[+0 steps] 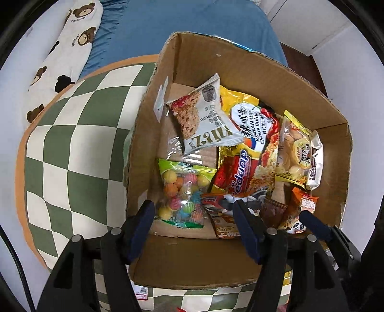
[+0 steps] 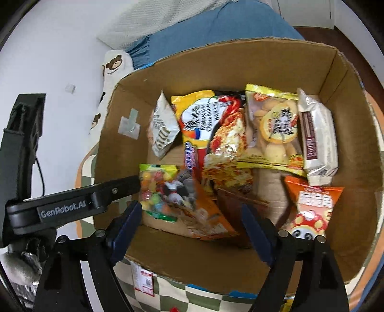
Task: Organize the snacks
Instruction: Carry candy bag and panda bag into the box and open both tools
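Note:
A cardboard box (image 1: 264,72) holds several snack packets: a white oat bar pack (image 1: 208,115), a Korean noodle pack (image 1: 254,134), a bag of coloured candy balls (image 1: 182,192), a biscuit bag (image 1: 295,151) and an orange panda packet (image 1: 300,208). My left gripper (image 1: 192,211) is open over the box's near edge, above the candy bag. My right gripper (image 2: 192,213) is open too, over an orange packet (image 2: 192,211) in the box (image 2: 240,60). The candy bag (image 2: 153,182), noodle pack (image 2: 216,124), biscuit bag (image 2: 276,129) and a white wafer pack (image 2: 316,134) show there. The left gripper's finger (image 2: 115,189) reaches in from the left.
The box stands on a green and white checked cushion (image 1: 72,148). A blue bed sheet (image 1: 180,21) and a bear-print pillow (image 1: 69,43) lie behind it. White floor surrounds the cushion. A black stand (image 2: 21,134) is at the left.

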The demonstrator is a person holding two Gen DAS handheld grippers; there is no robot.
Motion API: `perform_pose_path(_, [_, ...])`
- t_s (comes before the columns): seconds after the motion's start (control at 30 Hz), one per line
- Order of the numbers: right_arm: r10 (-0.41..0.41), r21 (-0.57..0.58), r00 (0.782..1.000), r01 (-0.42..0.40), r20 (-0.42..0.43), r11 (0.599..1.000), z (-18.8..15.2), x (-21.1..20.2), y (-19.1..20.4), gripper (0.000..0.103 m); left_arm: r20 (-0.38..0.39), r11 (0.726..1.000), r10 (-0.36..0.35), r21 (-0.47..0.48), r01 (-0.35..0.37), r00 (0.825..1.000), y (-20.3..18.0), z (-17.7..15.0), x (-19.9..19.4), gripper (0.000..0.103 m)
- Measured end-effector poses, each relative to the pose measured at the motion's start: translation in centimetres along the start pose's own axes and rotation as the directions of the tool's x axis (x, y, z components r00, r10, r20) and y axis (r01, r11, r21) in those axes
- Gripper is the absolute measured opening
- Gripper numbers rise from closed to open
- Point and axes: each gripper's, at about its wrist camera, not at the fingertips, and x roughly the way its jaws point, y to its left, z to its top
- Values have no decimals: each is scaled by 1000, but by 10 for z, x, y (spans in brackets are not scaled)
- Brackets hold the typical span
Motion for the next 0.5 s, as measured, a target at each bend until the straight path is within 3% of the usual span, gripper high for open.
perform_pose_path(0.3, [-165,-18,984,167,67,986,-18,-23,-23,87,121,999,37,23,-40,992,-14,-33,-19,66])
perform_pose_path(0.5, [-220,-25,969,225,116,974,-37,-46,-34,87,202,996,58,56,-71,978,-27,-63,-29,66])
